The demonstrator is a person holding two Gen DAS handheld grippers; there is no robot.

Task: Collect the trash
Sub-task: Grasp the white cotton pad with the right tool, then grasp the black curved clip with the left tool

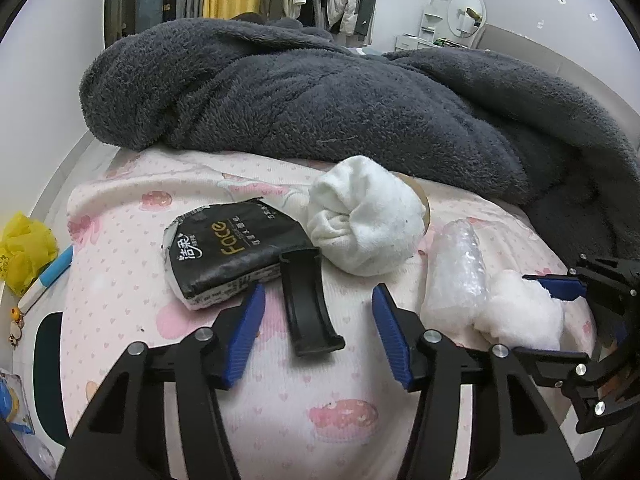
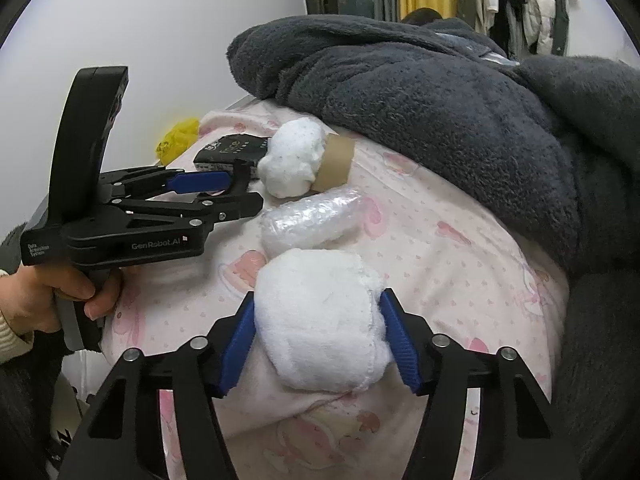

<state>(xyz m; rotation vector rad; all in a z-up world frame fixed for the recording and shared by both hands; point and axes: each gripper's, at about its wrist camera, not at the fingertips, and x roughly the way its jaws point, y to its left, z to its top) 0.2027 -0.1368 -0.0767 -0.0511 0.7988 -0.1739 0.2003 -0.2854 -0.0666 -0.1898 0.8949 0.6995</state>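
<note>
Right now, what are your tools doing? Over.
Right tool pinching white wad. Left tool open around black curved piece. Nothing blocking.

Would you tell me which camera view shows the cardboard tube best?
The right wrist view: there the cardboard tube shows its brown side and end, lying behind the white wad. In the left wrist view the wad hides it, leaving only a thin brown rim.

Even, soft indoor light, faint shadows — both fisheye views sharp, bowed and black-vignetted at the edges.
</note>
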